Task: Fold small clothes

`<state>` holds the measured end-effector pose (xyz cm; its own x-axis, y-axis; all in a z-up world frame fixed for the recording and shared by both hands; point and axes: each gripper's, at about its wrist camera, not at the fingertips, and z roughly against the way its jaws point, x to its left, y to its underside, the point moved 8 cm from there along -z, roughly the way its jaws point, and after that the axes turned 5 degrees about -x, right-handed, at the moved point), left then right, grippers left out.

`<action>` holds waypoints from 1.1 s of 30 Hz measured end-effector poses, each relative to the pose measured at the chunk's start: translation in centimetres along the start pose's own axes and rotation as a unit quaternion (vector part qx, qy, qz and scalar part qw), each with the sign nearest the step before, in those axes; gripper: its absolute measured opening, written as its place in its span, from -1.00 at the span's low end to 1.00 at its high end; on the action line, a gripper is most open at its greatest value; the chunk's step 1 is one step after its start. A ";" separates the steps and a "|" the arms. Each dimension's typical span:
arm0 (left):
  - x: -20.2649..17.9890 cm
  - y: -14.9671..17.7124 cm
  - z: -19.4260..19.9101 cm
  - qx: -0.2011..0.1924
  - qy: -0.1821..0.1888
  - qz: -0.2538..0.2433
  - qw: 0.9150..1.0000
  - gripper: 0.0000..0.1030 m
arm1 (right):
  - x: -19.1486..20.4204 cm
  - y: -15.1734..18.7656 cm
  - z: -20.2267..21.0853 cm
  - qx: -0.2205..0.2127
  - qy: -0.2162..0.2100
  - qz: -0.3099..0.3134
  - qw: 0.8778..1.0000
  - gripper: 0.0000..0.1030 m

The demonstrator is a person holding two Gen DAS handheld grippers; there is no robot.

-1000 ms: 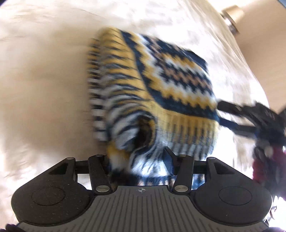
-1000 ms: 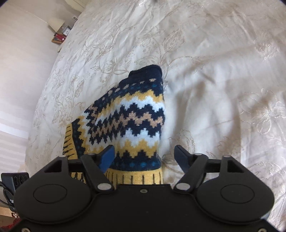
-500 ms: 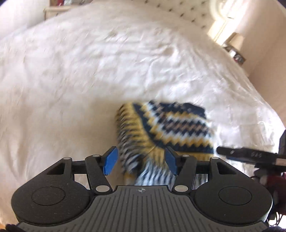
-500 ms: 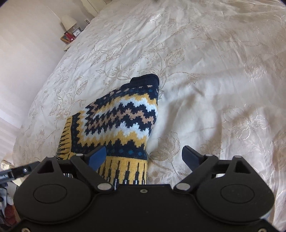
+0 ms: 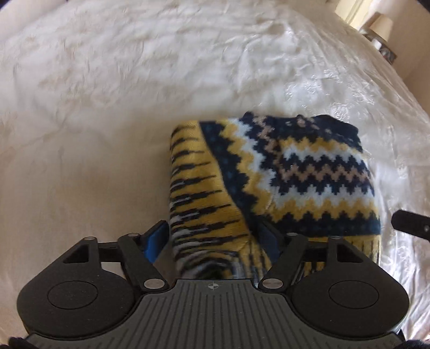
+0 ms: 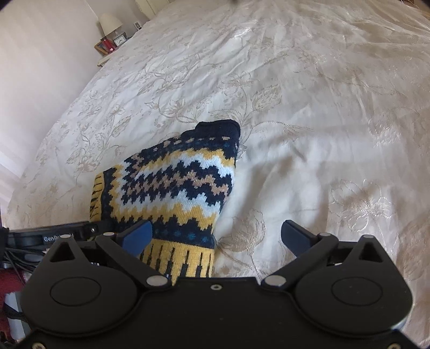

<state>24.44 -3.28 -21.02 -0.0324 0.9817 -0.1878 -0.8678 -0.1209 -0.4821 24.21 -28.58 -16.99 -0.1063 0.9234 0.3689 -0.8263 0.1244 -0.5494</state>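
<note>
1. Well, the whole scene sits on a bed: a cream bedspread [image 6: 309, 107] with a pale floral pattern woven in, creased and glossy where daylight hits it.
2. On it lies the sock [image 6: 174, 182], a knit in navy, yellow, white and tan zigzags with a yellow-and-navy ribbed cuff. It is folded over on itself, the zigzag part lying on top of the striped cuff part.
3. From the left camera the sock [image 5: 282, 174] is near the middle of the bed's near part, the striped fold to its left and the dark toe end at its far right.
4. The left gripper [image 5: 215, 239] has its fingers spread about as wide as the sock's near end, one on each side of it. The cloth runs down between them toward the gripper body; whether they press on it I cannot tell.
5. The right gripper [image 6: 216, 235] stands wide open and holds nothing. Its left finger [image 6: 135, 236] hangs over the sock's near edge, while the right finger is over bare bedspread.
6. Part of the left gripper's dark bar shows at the left edge of the right view, just beside the cuff.
7. Far left in the right view, against a pale wall, stands a nightstand [image 6: 103, 60] with a lamp [image 6: 110, 22], a small clock [image 6: 119, 40] and something red.
8. Another lamp [image 5: 381, 25] shows at the far right corner of the left view.
</note>
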 end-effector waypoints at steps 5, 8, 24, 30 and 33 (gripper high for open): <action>0.4 -0.1 -0.3 0.010 0.006 0.002 1.000 0.53 | 0.1 -2.2 -2.8 0.008 0.021 0.009 1.000 0.99; 0.6 0.0 -0.4 0.012 0.009 0.000 1.000 0.57 | -0.7 -2.7 -6.2 0.050 0.061 0.017 0.997 0.99; 0.8 -0.1 -0.9 0.019 0.009 -0.001 1.000 0.69 | 0.3 -0.3 -2.9 0.050 0.032 0.067 0.996 0.99; 1.0 0.0 -1.4 0.026 0.006 -0.004 1.000 0.80 | 0.5 5.2 -3.6 0.109 0.047 0.101 0.988 0.99; 0.9 -0.2 -1.2 0.026 0.002 -0.007 1.000 0.80 | 1.0 5.5 -2.9 0.097 0.040 0.105 0.989 0.99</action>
<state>25.14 -2.55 -22.11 -0.0180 0.9824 -0.1858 -0.8927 -0.0994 -0.4395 21.14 -25.93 -21.88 -0.2484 0.9485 0.1968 -0.8825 -0.1378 -0.4497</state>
